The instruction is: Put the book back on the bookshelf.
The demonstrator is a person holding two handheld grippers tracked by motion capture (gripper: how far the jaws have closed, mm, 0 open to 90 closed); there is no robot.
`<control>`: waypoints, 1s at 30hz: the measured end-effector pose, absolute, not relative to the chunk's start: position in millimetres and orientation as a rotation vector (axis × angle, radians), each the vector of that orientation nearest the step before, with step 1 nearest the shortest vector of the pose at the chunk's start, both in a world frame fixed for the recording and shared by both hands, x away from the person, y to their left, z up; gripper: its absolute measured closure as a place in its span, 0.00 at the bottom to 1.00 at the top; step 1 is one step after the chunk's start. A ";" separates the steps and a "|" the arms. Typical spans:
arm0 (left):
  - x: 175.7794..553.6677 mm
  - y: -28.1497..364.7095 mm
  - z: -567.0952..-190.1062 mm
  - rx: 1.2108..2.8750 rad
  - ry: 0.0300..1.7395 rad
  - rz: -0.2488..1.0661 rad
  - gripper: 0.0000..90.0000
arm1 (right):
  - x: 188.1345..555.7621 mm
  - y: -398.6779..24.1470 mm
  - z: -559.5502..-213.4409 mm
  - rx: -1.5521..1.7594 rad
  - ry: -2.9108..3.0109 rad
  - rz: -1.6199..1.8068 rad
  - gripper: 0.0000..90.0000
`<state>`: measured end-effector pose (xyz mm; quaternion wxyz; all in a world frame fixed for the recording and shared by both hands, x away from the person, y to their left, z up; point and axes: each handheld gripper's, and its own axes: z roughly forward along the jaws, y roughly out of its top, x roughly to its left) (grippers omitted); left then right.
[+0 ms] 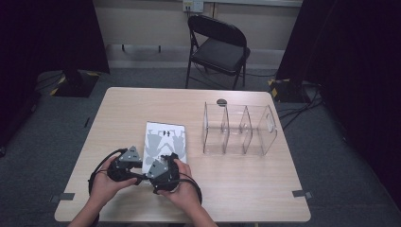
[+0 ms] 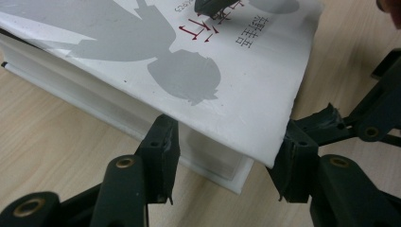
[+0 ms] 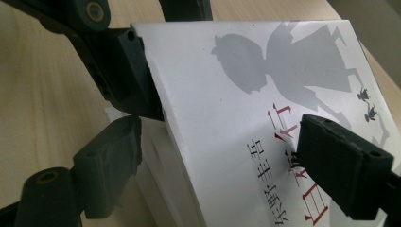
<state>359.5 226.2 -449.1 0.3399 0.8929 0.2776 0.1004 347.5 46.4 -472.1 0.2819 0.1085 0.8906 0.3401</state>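
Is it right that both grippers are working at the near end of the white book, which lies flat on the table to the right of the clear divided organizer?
Not quite. The book lies to the left of the clear divided organizer, not its right; the high view shows this. The rest holds: the left gripper and right gripper are both at the book's near end on the table.

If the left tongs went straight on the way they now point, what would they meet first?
Most likely the white book: the left tongs already straddle its near corner, so the corner and page edges lie directly ahead, though exact depth is unclear.
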 end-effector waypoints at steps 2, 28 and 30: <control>359.7 224.6 -449.0 2.319 0.726 0.269 0.54 | 346.9 46.5 -472.5 0.287 2.376 0.904 0.16; 363.4 221.8 -447.2 2.336 0.709 0.217 0.54 | 353.0 37.7 -465.6 0.215 2.390 0.835 0.34; 363.6 219.8 -450.1 2.335 0.715 0.228 0.54 | 349.0 40.9 -470.3 0.185 2.354 0.779 0.34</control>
